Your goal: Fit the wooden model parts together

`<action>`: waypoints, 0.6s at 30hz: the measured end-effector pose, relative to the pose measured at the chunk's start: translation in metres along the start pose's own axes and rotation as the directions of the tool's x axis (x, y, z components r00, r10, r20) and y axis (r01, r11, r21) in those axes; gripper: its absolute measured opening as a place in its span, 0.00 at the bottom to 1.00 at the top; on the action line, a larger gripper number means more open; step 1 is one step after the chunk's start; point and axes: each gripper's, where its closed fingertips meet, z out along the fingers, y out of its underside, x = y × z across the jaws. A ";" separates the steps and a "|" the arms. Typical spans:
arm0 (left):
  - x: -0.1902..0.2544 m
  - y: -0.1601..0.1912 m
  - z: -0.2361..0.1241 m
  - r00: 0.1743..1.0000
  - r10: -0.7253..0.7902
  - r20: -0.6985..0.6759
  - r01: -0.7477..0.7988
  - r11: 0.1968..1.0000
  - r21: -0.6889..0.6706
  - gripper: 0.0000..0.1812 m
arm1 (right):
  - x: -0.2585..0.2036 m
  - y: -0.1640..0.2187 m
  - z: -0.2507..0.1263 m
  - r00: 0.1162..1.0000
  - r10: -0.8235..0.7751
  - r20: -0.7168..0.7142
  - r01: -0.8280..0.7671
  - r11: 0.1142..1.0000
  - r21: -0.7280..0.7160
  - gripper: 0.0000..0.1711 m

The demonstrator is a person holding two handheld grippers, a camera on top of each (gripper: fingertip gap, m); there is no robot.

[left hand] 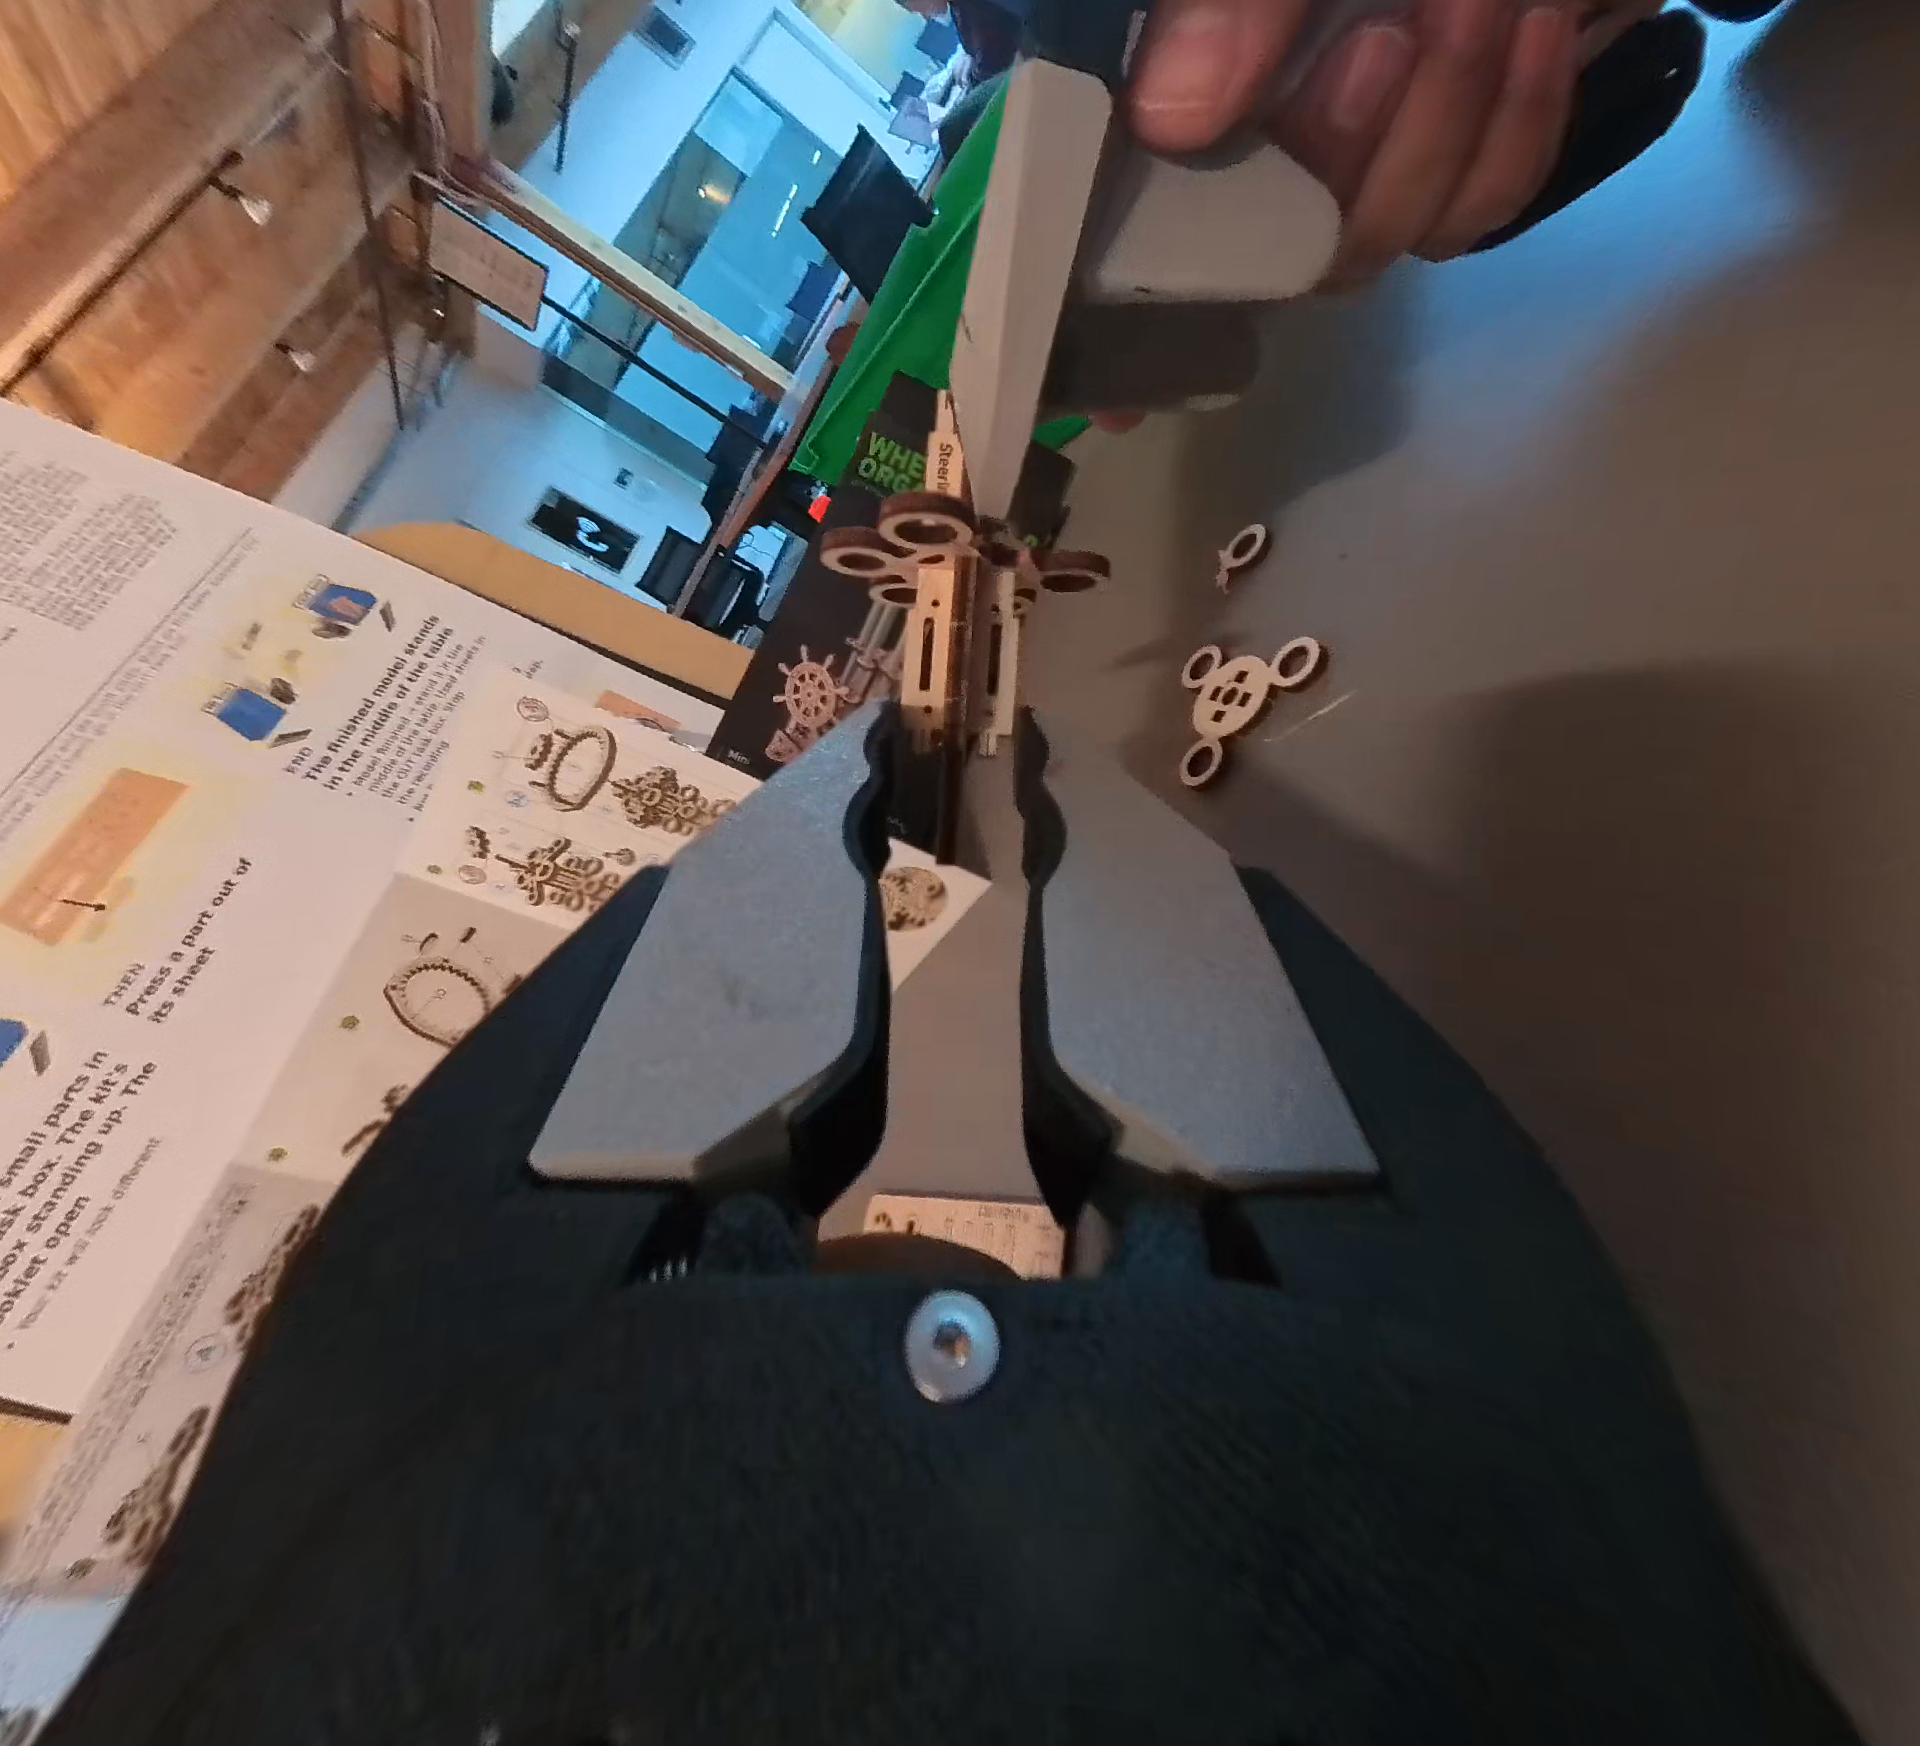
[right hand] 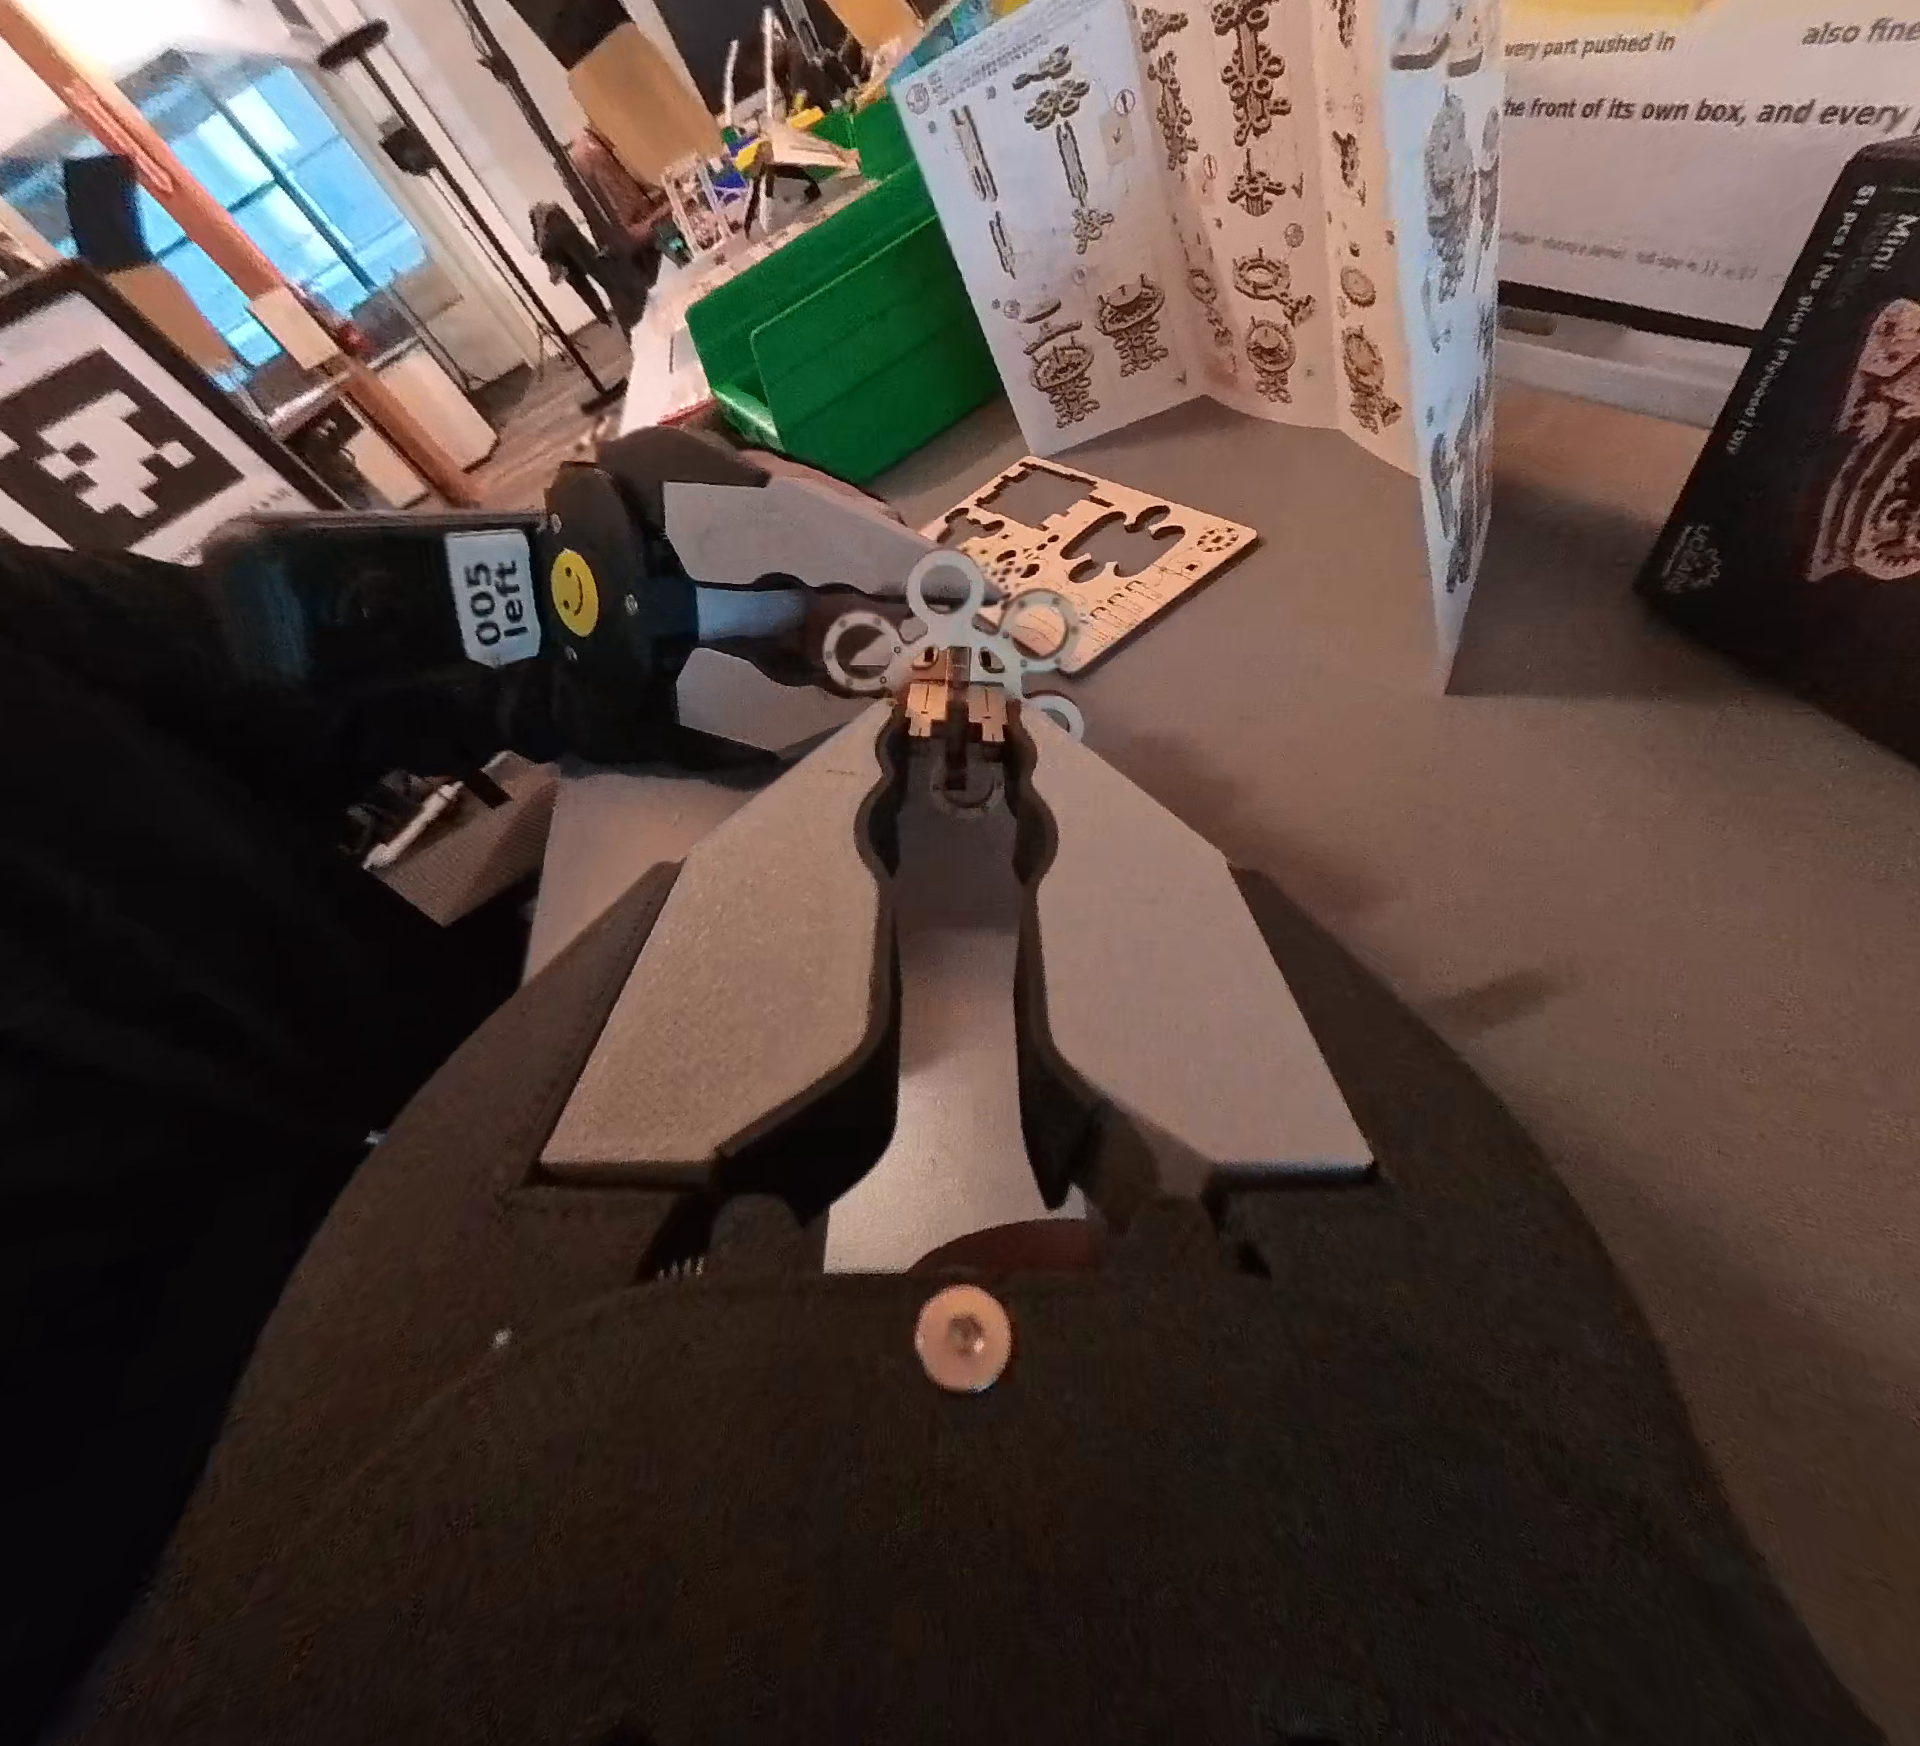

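- While I hold the wooden model [left hand: 951, 626] up off the bench [left hand: 1558, 761], my left tool [left hand: 951, 740] is clamped on the lower end of its slotted stem, I judge to keep it from twisting as the parts seat.
- At twelve o'clock in the left wrist view, my right tool [left hand: 992, 491] comes down on the flat looped plate [left hand: 914, 543] capping the stem. In its own view the right tool [right hand: 951, 740] grips the stem's top just under that plate [right hand: 951, 626], fingers narrowed around the wood.
- Gripping both ends lets me press them toward each other, which the fit likely needs.
- At two o'clock of the model in the left wrist view, two loose wooden pieces lie on the bench: one three-looped plate [left hand: 1247, 704] and one small ring piece [left hand: 1242, 548], near each other and apart from the model.
- In the right wrist view, one punched-out parts sheet [right hand: 1101, 543] lies flat at one o'clock, one folded instruction leaflet [right hand: 1195, 190] stands behind it, and one dark kit box [right hand: 1808, 491] stands at three o'clock.
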 end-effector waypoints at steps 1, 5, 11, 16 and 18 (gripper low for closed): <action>0.000 -0.001 0.000 1.000 -0.002 0.003 0.002 1.000 0.004 0.10 | -0.001 0.000 0.000 1.000 0.011 0.008 -0.011 1.000 0.003 0.08; -0.003 0.004 -0.001 0.999 -0.040 -0.003 0.040 0.999 -0.001 0.11 | -0.001 -0.002 -0.003 0.998 0.049 0.034 -0.049 0.999 0.015 0.08; 0.001 -0.001 -0.005 0.966 -0.230 -0.122 0.238 0.969 0.059 0.08 | -0.001 -0.004 -0.006 0.997 0.059 0.045 -0.060 0.998 0.025 0.08; 0.010 -0.010 -0.010 0.841 -0.431 -0.327 0.475 0.877 0.067 0.07 | -0.016 -0.006 -0.007 0.993 -0.091 0.076 0.090 0.996 0.027 0.08; 0.007 -0.013 -0.014 0.807 -0.472 -0.354 0.529 0.845 0.080 0.07 | -0.017 -0.004 -0.007 0.985 -0.164 0.052 0.164 0.986 0.009 0.08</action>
